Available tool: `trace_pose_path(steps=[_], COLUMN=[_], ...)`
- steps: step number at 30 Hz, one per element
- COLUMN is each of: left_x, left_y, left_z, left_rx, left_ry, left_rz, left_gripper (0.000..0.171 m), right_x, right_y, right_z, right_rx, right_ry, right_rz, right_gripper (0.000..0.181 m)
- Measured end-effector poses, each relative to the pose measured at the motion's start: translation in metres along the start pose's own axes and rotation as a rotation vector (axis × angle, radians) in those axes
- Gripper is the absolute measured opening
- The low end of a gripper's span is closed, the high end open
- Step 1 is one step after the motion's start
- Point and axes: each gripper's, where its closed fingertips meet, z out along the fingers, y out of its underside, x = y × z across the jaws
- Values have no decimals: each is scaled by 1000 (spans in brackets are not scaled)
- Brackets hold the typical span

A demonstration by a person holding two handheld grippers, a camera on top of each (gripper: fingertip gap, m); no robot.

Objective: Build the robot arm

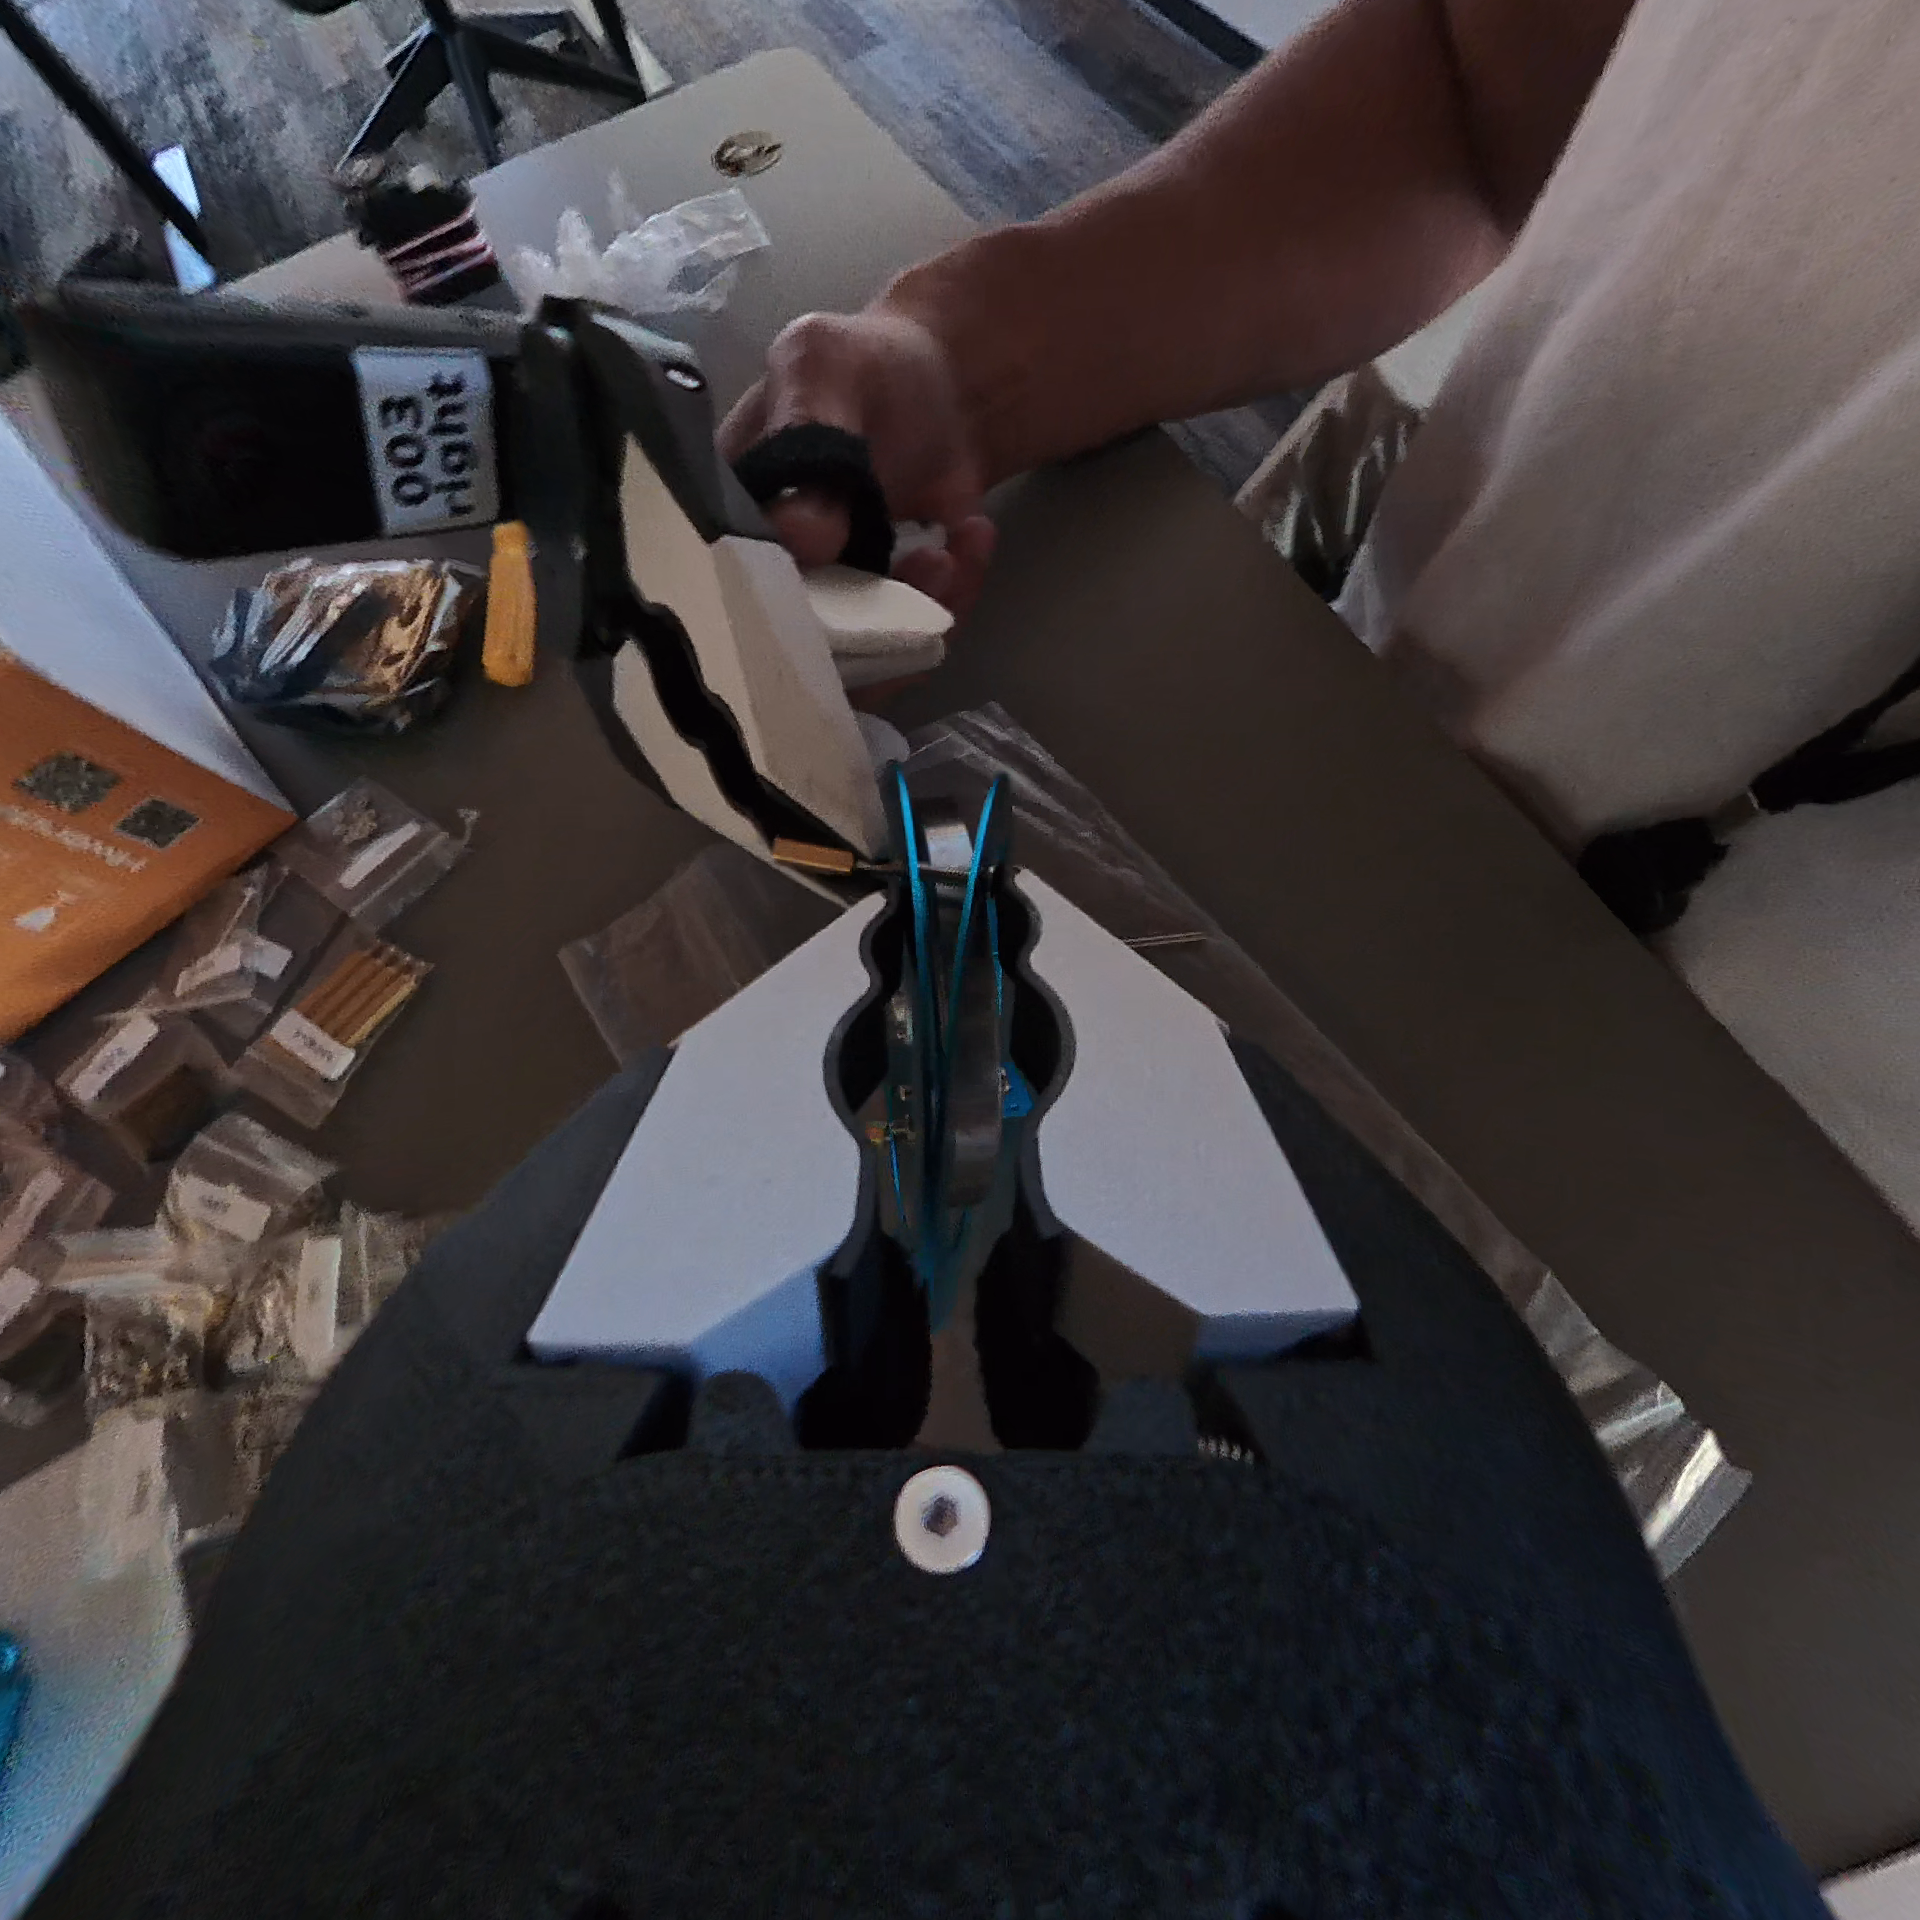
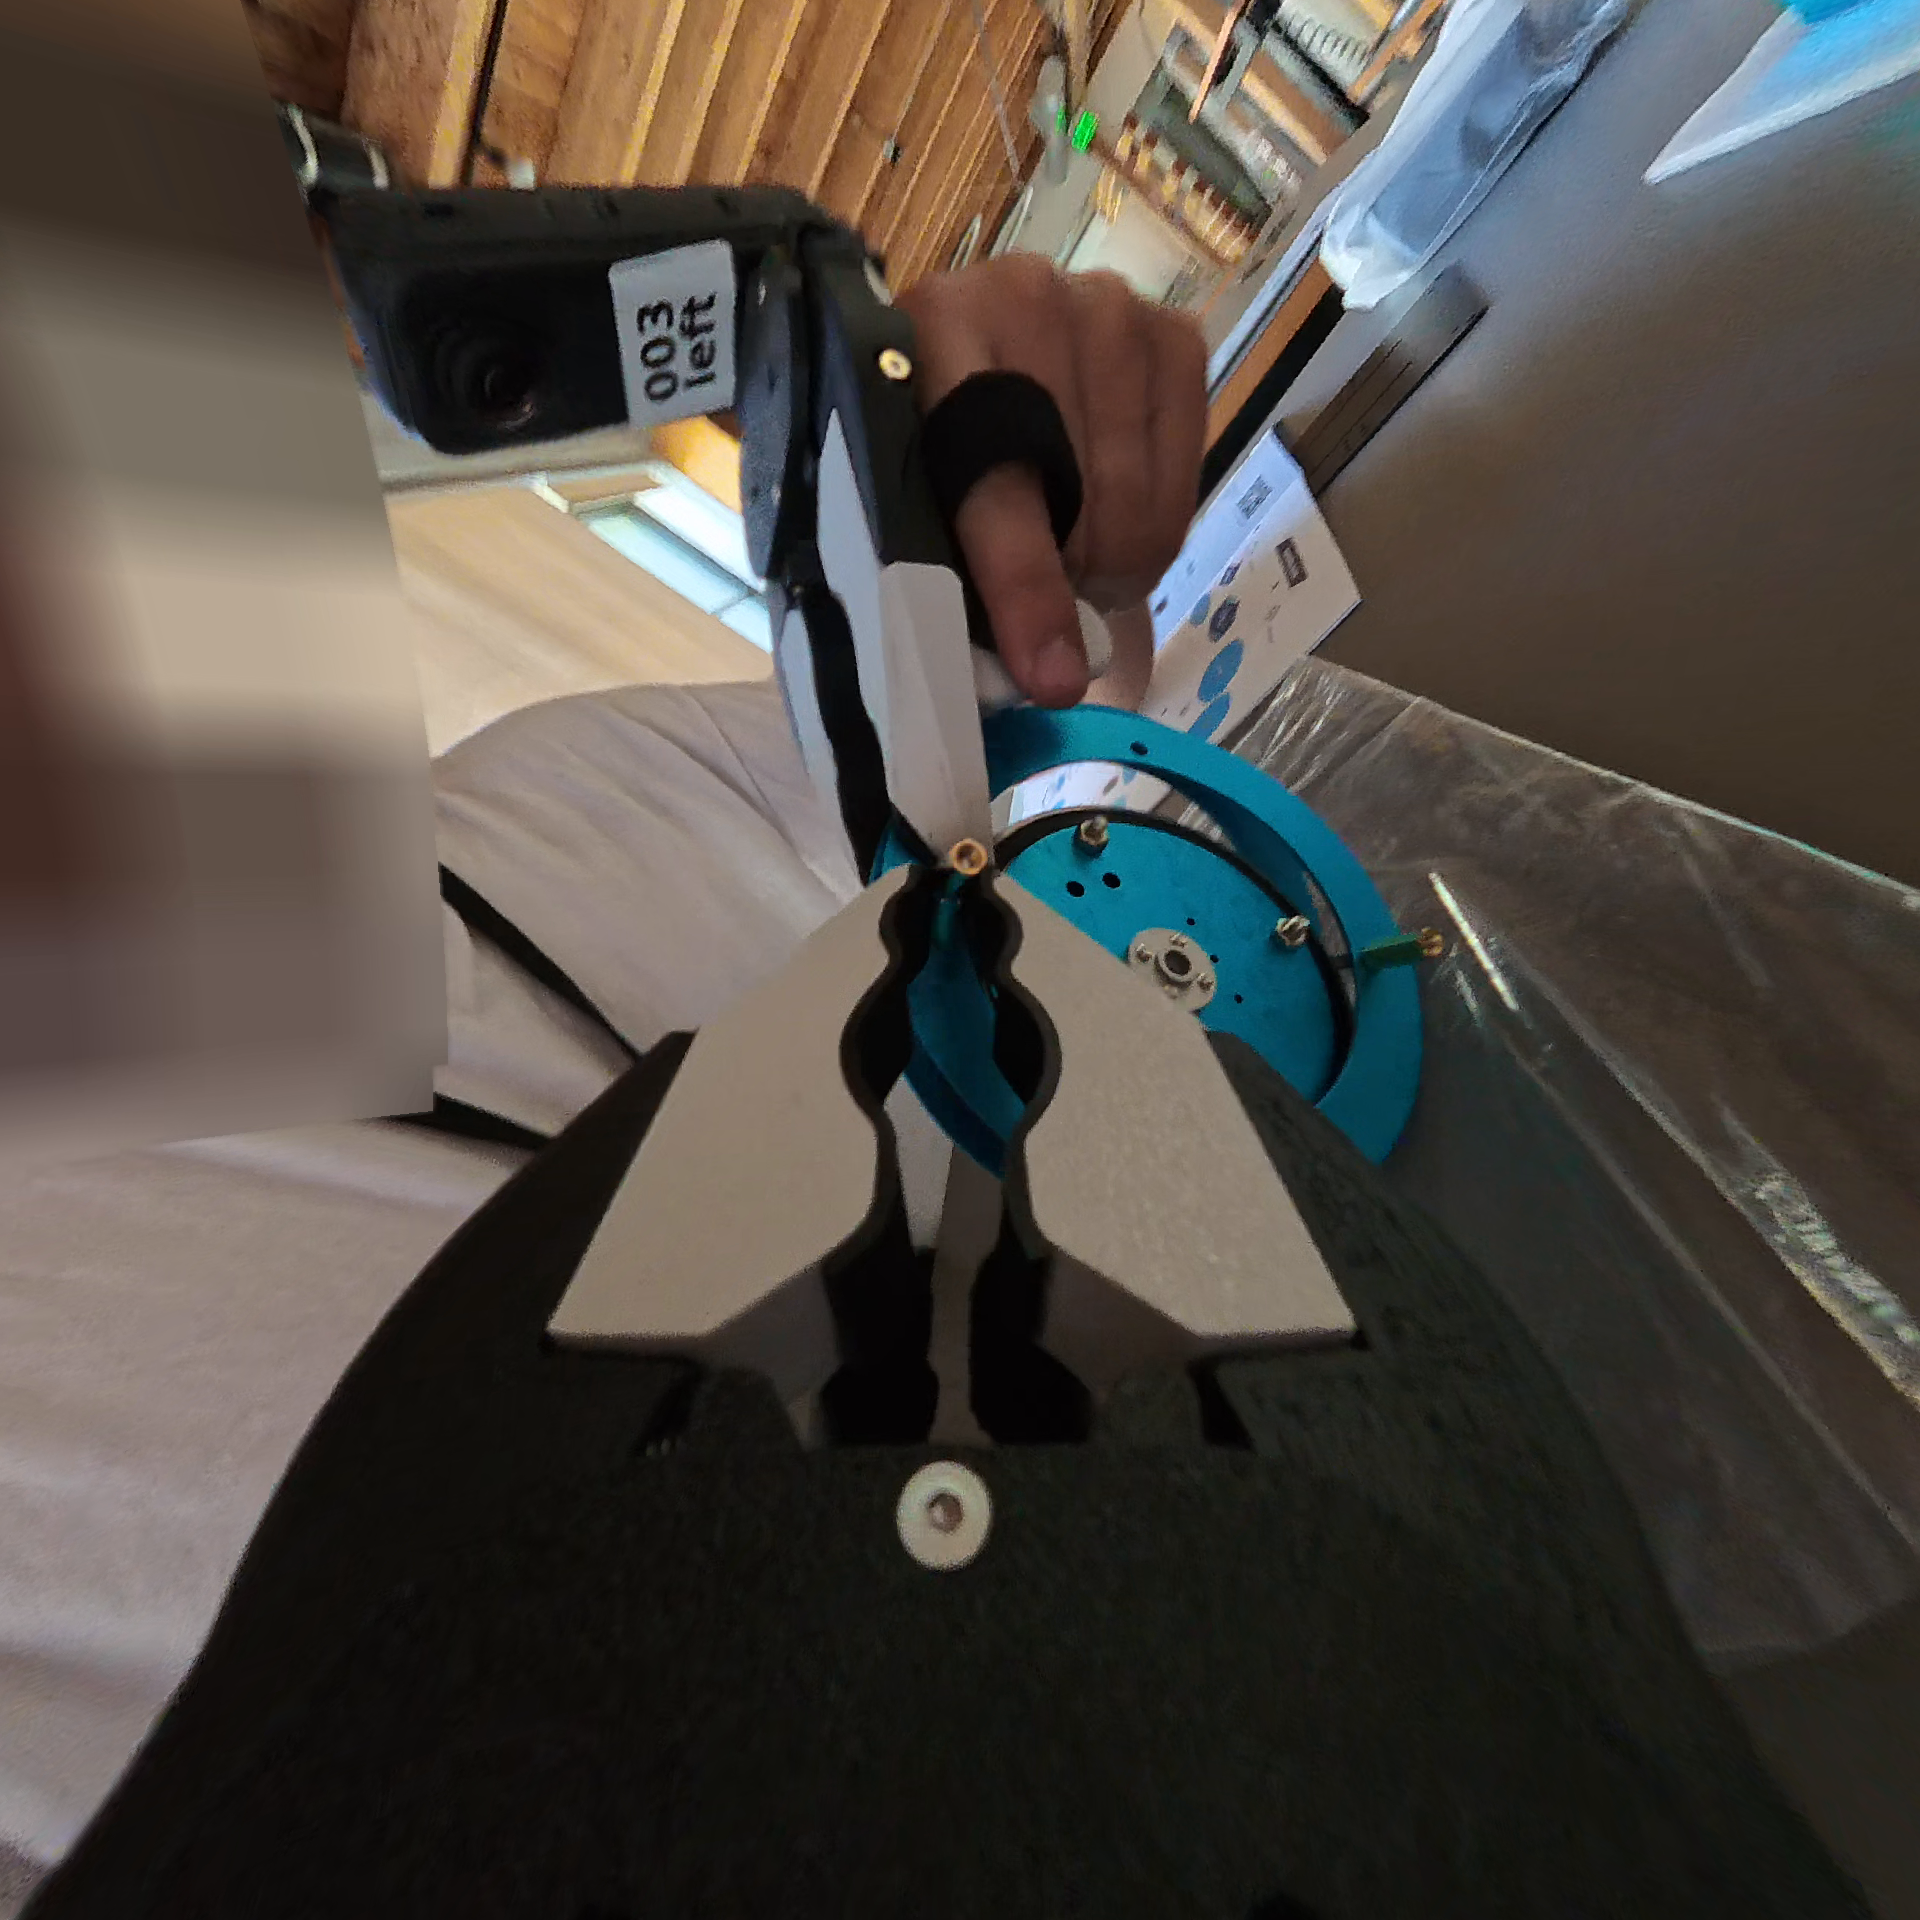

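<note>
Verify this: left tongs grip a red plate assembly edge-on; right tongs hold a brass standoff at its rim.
One error: the plate assembly is blue, not red, as the right wrist view shows. The left tongs do grip it edge-on, and the right tongs hold the brass standoff at its rim.

left wrist view: rides on the left claw [image 1: 948,883], looks forward along its fingers, close over the table [image 1: 1195,665], facing the person's torso | right wrist view: rides on the right claw [image 2: 961,883], tilted, equally close | shared: blue disc assembly [image 2: 1226,935], edge-on in the left view [image 1: 951,997], plus each other's claw tips
</note>
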Motion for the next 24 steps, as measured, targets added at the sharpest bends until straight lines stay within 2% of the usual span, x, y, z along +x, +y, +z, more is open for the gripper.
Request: trace_pose_path(steps=[6, 10, 18, 24], left_x=[-7, -4, 9, 11], left_y=[4, 5, 5, 9], left_z=[-1, -2, -8, -16], left_rx=[-37, -68, -60, -37], left_ry=[-93, -152, -316, -413], left_rz=[-76, -116, -164, -264], left_gripper=[16, 16, 17, 25], right_x=[10, 11, 2, -7], right_y=[-16, -22, -17, -17], right_z=[-1, -1, 15, 28], right_rx=[180, 289, 203, 141], right_ry=[35, 2, 142, 146], right_rz=[113, 209, 79, 44], right_gripper=[7, 4, 4, 4])
